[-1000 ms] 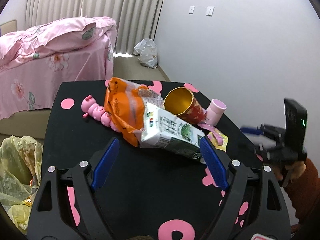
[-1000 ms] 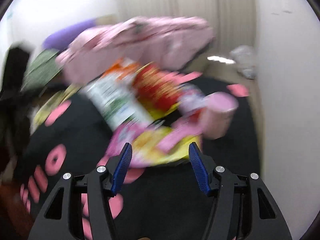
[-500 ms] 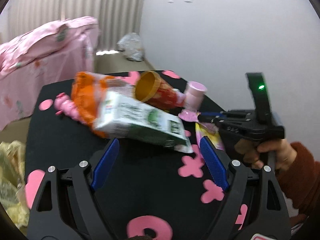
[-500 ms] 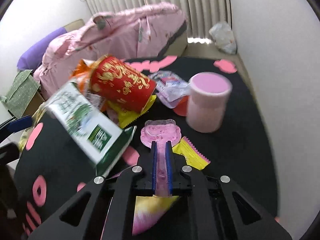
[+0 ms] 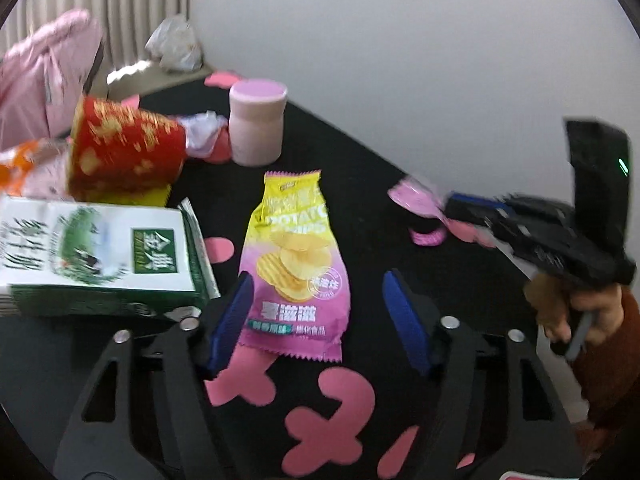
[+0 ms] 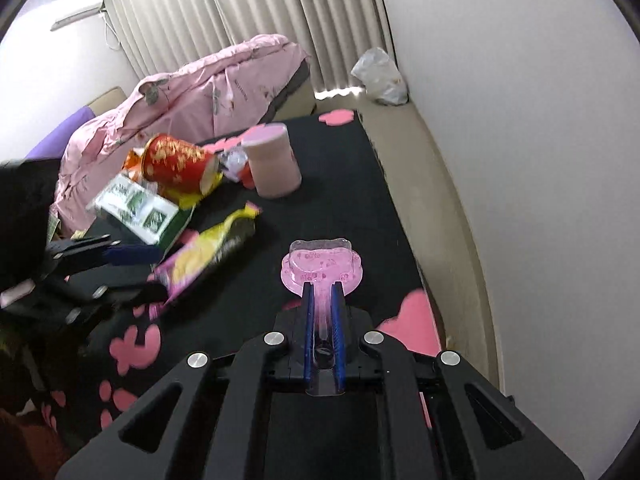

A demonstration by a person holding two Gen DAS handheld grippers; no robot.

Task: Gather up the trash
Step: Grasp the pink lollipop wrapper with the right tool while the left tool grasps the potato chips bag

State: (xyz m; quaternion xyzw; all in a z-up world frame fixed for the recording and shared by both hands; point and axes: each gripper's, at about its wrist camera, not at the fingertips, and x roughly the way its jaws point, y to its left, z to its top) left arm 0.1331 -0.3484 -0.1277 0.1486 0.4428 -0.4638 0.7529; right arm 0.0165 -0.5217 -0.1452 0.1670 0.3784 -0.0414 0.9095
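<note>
Fingers of the right gripper (image 6: 322, 312) pinch the stem of a pink wrapper (image 6: 321, 270), long axis running straight out along them, its wide end forward above the tabletop (image 6: 340, 184). Left gripper (image 5: 318, 320) fingers stand wide apart, straddling the lower end of a chip bag (image 5: 294, 264) that lies flat, lengthwise away from the camera. A carton (image 5: 96, 254), red cup (image 5: 124, 154) and pink jar (image 5: 257, 122) sit behind. Black cloth with pink shapes covers the tabletop; a bed (image 6: 208, 92) and curtains (image 6: 248, 12) stand beyond.

from my feed, the milk carton (image 5: 92, 252) runs off frame left, print blurred; the orange bag (image 5: 16, 164) sits mostly hidden.
</note>
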